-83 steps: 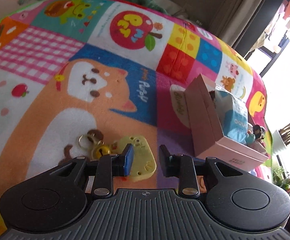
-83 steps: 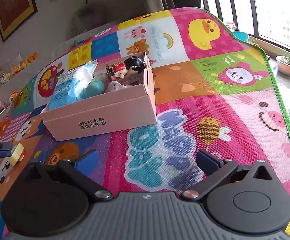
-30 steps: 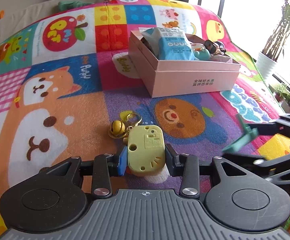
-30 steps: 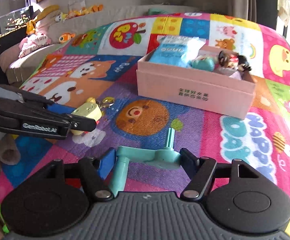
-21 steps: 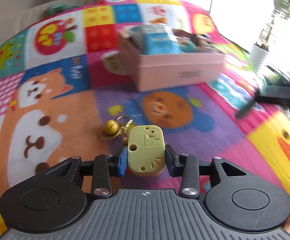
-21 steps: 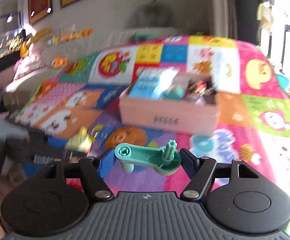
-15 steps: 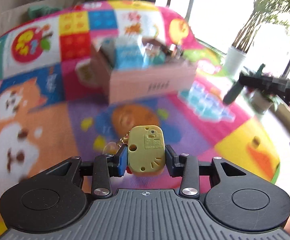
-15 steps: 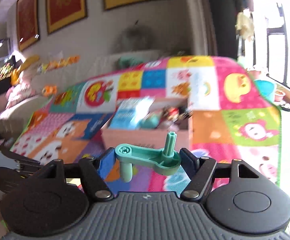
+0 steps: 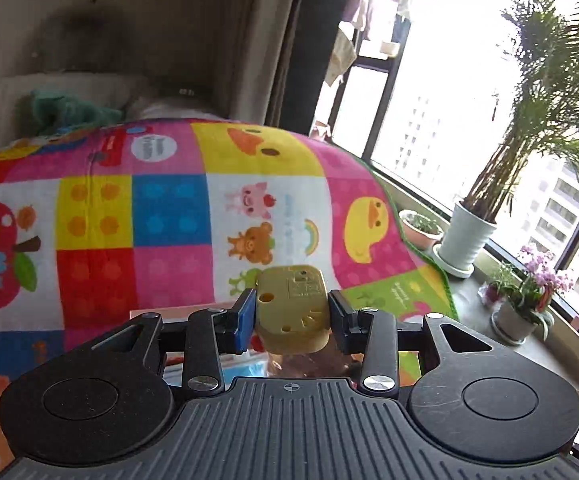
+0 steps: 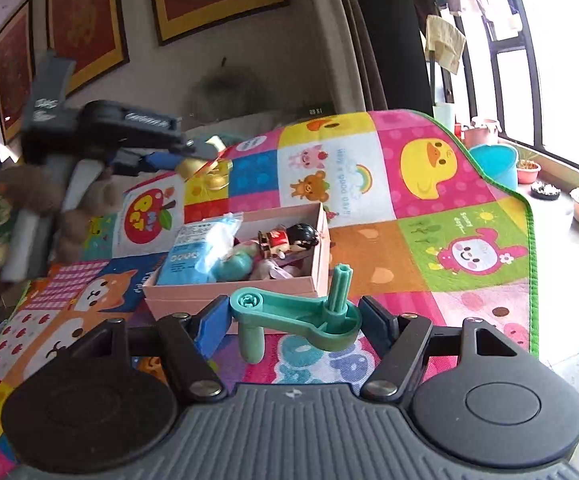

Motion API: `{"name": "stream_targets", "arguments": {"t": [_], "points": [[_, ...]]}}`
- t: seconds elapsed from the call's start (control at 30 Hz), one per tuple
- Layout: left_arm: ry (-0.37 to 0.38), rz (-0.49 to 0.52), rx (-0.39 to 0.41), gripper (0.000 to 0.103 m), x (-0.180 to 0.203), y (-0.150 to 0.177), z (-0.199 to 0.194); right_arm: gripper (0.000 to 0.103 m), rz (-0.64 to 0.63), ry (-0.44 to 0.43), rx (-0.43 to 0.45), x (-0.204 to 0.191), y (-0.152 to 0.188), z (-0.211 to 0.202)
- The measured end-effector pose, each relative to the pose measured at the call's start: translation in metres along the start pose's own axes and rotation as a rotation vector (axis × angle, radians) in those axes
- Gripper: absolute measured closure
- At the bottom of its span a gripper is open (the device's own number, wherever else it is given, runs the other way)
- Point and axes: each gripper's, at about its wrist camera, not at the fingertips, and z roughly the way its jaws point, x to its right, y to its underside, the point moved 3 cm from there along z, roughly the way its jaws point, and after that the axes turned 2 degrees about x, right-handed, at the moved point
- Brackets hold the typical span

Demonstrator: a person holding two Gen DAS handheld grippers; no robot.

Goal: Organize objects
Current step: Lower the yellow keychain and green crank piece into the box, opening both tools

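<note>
Pink box (image 10: 277,294) sits mid-mat (image 10: 465,208), open top, packed along its left side; bare mat to its right out to the green edge. Left gripper (image 9: 291,312) is clamped on the yellow keychain tag (image 9: 292,308), raised above the box, tag's long axis pointing forward. Right gripper (image 10: 295,320) pinches the green crank handle (image 10: 301,316) just before the box's near wall, arm crosswise, spindle up, knob hanging down.

The box (image 10: 233,296) sits on the mat (image 10: 429,248), with a doll (image 10: 289,240) and packet (image 10: 193,252) inside.
</note>
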Motion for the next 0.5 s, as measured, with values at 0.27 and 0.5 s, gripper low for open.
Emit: {"name": "stream_targets", "arguments": {"t": [0.27, 0.5], "points": [[0.042, -0.129, 0.059, 0.064, -0.047, 0.026, -0.007, 0.033, 0.009, 0.037, -0.049, 0.013, -0.006, 0.028], [0.065, -0.185, 0.083, 0.064, -0.089, 0.077, -0.064, 0.033, 0.040, 0.006, -0.052, 0.001, -0.052, 0.078]]}}
